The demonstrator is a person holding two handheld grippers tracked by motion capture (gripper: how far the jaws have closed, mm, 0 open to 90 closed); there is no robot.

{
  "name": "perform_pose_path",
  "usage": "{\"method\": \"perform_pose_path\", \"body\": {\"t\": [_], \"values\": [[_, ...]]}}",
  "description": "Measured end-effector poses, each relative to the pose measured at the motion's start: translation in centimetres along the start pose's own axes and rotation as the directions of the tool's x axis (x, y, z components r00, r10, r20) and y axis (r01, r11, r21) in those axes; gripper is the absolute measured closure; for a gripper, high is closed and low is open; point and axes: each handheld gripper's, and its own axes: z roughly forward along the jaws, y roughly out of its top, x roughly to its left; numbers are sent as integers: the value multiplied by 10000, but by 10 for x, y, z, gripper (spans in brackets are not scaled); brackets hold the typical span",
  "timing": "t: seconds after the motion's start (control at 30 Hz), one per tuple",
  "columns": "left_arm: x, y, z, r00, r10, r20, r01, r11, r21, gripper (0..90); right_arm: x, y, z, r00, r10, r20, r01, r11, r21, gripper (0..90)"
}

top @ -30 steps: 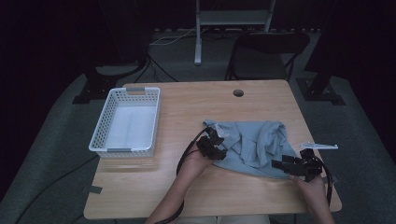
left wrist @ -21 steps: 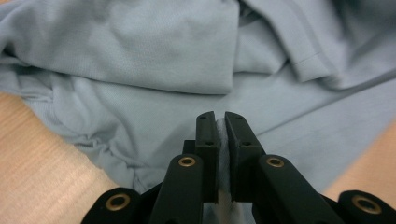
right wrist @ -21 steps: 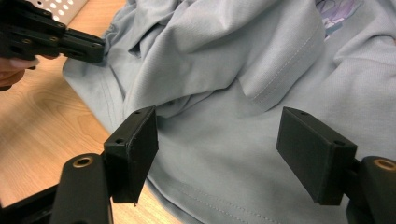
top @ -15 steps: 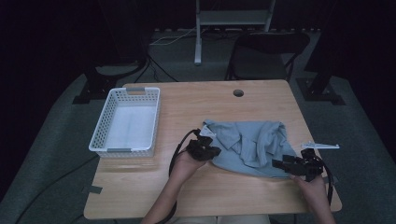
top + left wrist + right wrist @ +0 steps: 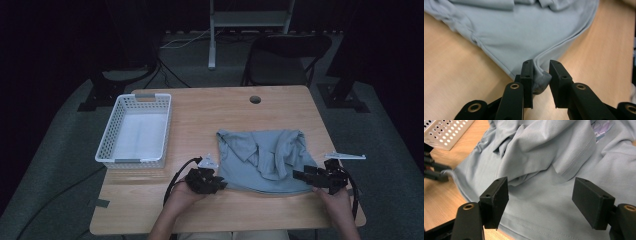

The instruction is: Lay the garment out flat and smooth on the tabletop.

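A: From above, what's in the basket (image 5: 135, 131)?
B: Only a white liner. The shirt (image 5: 262, 160) lies right of it, on the table (image 5: 200, 110).
A: Left gripper view?
B: The left gripper (image 5: 541, 75) pinches the shirt's corner.
A: Right gripper view?
B: The right gripper (image 5: 546, 202) gapes over the hem.
A: Changes?
B: The left gripper pulled back; the shirt is flatter.

shirt (image 5: 529, 32) top cut off | corner behind left claw (image 5: 541, 80) hidden | basket (image 5: 446, 132) possibly cropped
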Motion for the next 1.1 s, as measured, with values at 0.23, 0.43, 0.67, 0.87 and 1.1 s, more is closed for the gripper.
{"method": "perform_pose_path", "body": {"t": [0.23, 0.43, 0.67, 0.87, 1.1], "values": [[-16, -8, -2, 9984, 372, 426, -387, 9986, 349, 693, 2, 1, -1, 10000, -41, -28, 41, 10000, 11, 284], [-23, -19, -9, 9973, 94, 724, -105, 9998, 154, 529, 0, 2, -4, 10000, 98, 9, -98, 9999, -95, 284], [-12, -20, -17, 9961, -885, 23, 884, 9930, -780, 317, 5, 5, -2, 10000, -85, 26, 85, 10000, -20, 284], [-14, -17, -20, 9918, -1164, -535, 1090, 9861, -1255, 235, 15, 9, -3, 9993, -328, -167, 327, 9994, -63, 284], [-13, -17, -19, 9849, -1404, -1015, 1258, 9824, -1380, 216, 49, 24, -4, 9850, -1281, -1159, 1265, 9917, -207, 284]]}}
